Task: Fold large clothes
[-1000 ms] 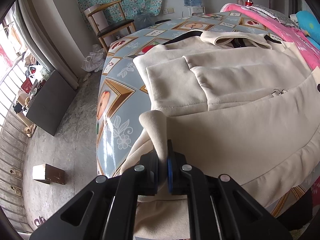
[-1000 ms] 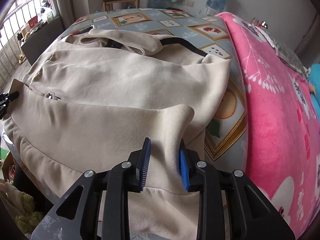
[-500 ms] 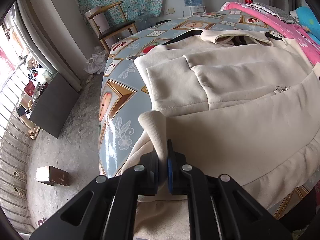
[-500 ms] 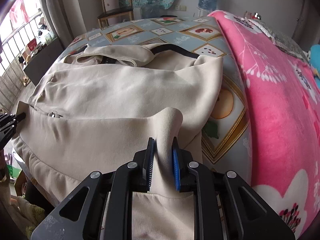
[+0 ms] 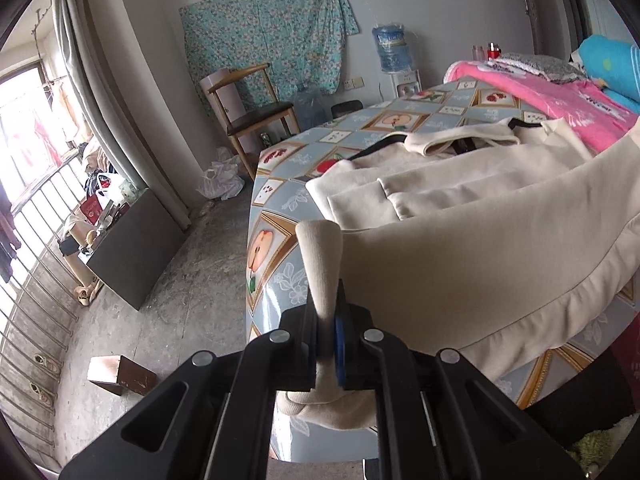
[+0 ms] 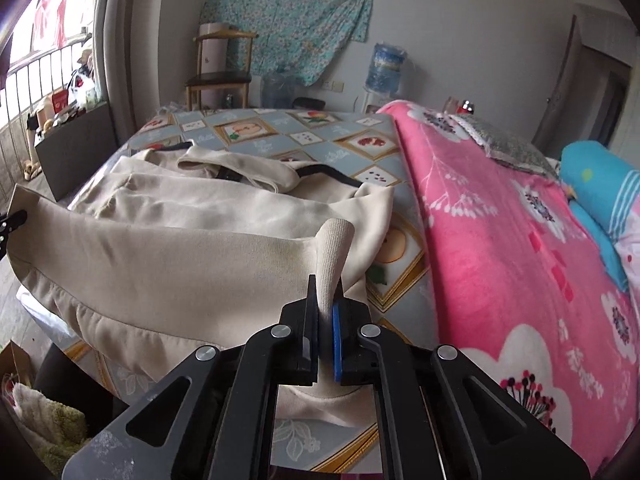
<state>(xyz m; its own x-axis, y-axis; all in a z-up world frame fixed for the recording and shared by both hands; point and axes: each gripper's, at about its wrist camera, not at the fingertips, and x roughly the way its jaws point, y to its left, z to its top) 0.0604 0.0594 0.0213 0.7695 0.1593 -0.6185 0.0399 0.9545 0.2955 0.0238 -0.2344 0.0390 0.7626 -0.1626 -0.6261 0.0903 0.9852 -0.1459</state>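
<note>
A large beige jacket [image 5: 460, 248] lies on the bed's fruit-patterned sheet [image 5: 280, 248], collar at the far end. My left gripper [image 5: 328, 332] is shut on the ribbed hem corner [image 5: 320, 248], which stands up out of its jaws. In the right wrist view my right gripper [image 6: 326, 332] has its jaws closing tight on the other ribbed hem corner [image 6: 334, 248], pads pressing the cloth. Between the two grippers the jacket's [image 6: 180, 256] lower edge hangs lifted off the sheet and sags. The left gripper's fingertips [image 6: 12, 220] show at the far left edge.
A pink flowered blanket [image 6: 500, 240] and a blue pillow [image 6: 596, 188] cover the bed's right side. Beyond the bed stand a wooden chair [image 5: 256, 112] and a water jug [image 5: 394, 50]. A dark cabinet [image 5: 132, 248] and a wooden block [image 5: 120, 374] are on the floor at left.
The right gripper's jaws shut onto the hem corner. Both grippers then rose and tilted up, lifting the jacket's lower edge off the sheet; more of the far wall now shows.
</note>
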